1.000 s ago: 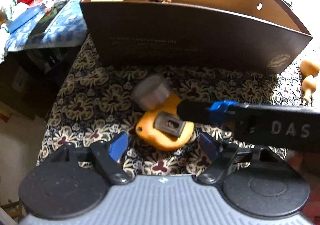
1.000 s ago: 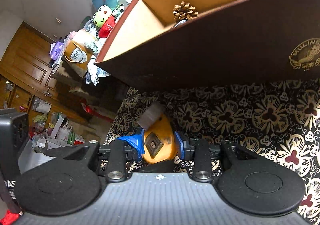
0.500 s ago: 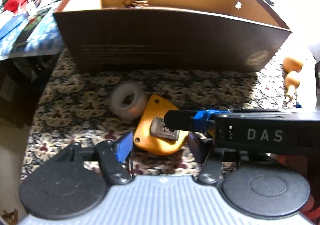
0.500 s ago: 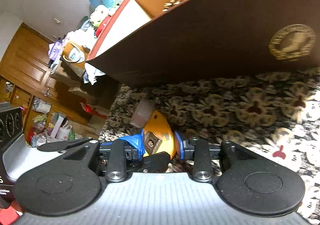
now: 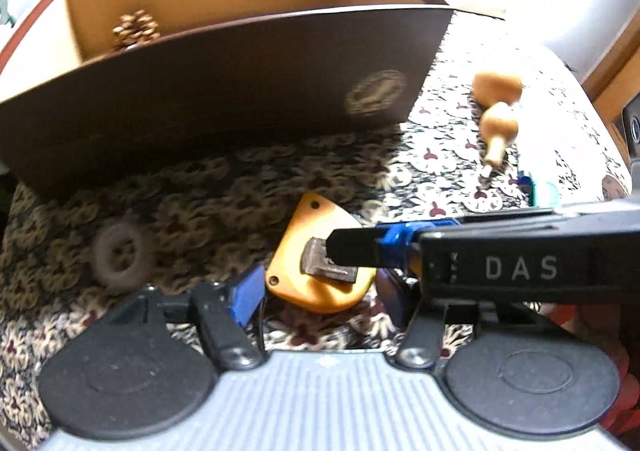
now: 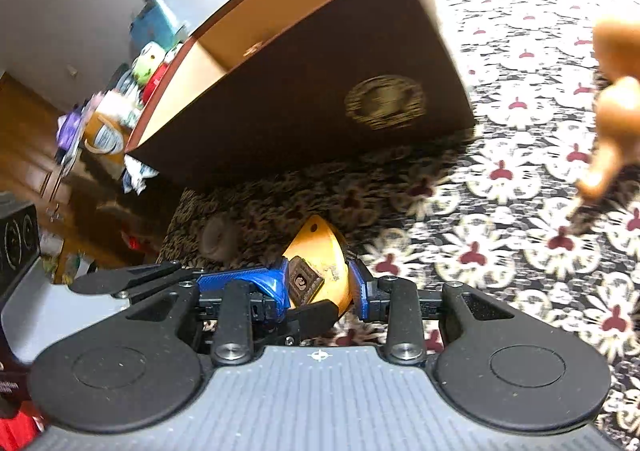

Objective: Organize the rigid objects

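1. The left wrist view alone shows a pine cone (image 5: 135, 29) inside the brown box (image 5: 224, 91), in its far left corner. The right wrist view alone shows a cluttered shelf with a green plush toy (image 6: 146, 61) past the box's left end.
2. Right gripper (image 6: 318, 283): its blue fingers (image 6: 276, 283) press both flanks of the orange tape measure (image 6: 320, 251); the grip is narrow and closed on it. In the left wrist view this gripper's dark finger crosses in from the right over the tape measure (image 5: 316, 255).
3. Left gripper (image 5: 316, 293): spread wide, holding nothing, its pads either side of the tape measure; contact cannot be judged.
4. Surface: a floral patterned cloth (image 6: 520, 211) covers the table, shaded in front of the box. A grey tape roll (image 5: 120, 255) lies flat left of the tape measure, apart from it. A wooden gourd (image 5: 498, 119) lies to the right, well apart.
5. Room: wooden cabinet doors at far left of the right wrist view; both views are blurred.
6. The tape measure lies in front of the box, metal clip face up. Its pointed corner and long axis aim toward the box.
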`<state>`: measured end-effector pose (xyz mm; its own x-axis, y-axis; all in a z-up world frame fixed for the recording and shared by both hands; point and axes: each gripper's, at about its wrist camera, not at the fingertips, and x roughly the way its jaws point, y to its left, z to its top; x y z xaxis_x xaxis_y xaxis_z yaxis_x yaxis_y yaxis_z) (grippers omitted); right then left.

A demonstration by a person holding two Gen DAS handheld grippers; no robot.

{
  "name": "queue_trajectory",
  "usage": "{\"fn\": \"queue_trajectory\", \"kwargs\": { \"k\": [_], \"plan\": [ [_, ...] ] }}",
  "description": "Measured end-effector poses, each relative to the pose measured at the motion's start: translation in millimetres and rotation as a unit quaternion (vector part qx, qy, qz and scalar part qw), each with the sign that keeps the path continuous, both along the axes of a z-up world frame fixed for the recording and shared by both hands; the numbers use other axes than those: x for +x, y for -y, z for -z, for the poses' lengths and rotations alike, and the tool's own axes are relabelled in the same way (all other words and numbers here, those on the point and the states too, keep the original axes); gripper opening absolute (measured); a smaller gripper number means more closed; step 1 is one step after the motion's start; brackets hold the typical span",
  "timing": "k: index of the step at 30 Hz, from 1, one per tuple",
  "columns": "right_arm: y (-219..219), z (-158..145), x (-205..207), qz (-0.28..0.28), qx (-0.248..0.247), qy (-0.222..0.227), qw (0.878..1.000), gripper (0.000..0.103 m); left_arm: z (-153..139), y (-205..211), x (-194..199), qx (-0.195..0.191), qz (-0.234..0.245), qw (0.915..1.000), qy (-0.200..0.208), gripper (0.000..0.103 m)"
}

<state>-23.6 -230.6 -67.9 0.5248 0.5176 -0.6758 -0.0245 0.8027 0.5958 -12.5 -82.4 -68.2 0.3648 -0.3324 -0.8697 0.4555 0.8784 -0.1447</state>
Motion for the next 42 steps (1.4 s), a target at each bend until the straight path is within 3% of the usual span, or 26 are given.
{"fn": "queue_trajectory", "kwargs": {
  "k": [5, 8, 14, 18, 28, 31, 36, 42],
  "plan": [
    [11, 6, -1, 0.020, 0.018, -0.014, 1.000, 0.017, 3, 14, 1, 0.003, 0.014, 0.9999, 0.000, 0.077],
    [15, 13, -2, 0.024, 0.030, -0.031, 0.999, 0.016, 8, 18, 3, 0.013, 0.009, 0.9998, -0.007, 0.077],
    [18, 13, -6, 0.018, 0.033, -0.019, 0.999, 0.016, 10, 23, 4, 0.024, 0.003, 0.9997, -0.003, 0.073],
    [18, 15, -5, 0.014, 0.039, -0.016, 0.999, 0.015, 12, 33, 6, 0.052, 0.011, 0.9986, 0.004, 0.061],
    [24, 18, -7, 0.014, 0.054, -0.010, 0.998, 0.015, 14, 31, 10, 0.055, 0.004, 0.9985, -0.004, 0.060],
    [26, 19, -8, 0.012, 0.053, -0.005, 0.999, 0.015, 15, 31, 11, 0.058, 0.003, 0.9983, -0.002, 0.063],
    [22, 17, -6, 0.005, 0.046, 0.000, 0.999, 0.015, 19, 34, 12, 0.067, 0.014, 0.9977, -0.007, 0.080],
    [19, 15, -5, 0.002, 0.040, -0.001, 0.999, 0.015, 20, 34, 13, 0.067, 0.012, 0.9976, -0.012, 0.080]
  ]
}}
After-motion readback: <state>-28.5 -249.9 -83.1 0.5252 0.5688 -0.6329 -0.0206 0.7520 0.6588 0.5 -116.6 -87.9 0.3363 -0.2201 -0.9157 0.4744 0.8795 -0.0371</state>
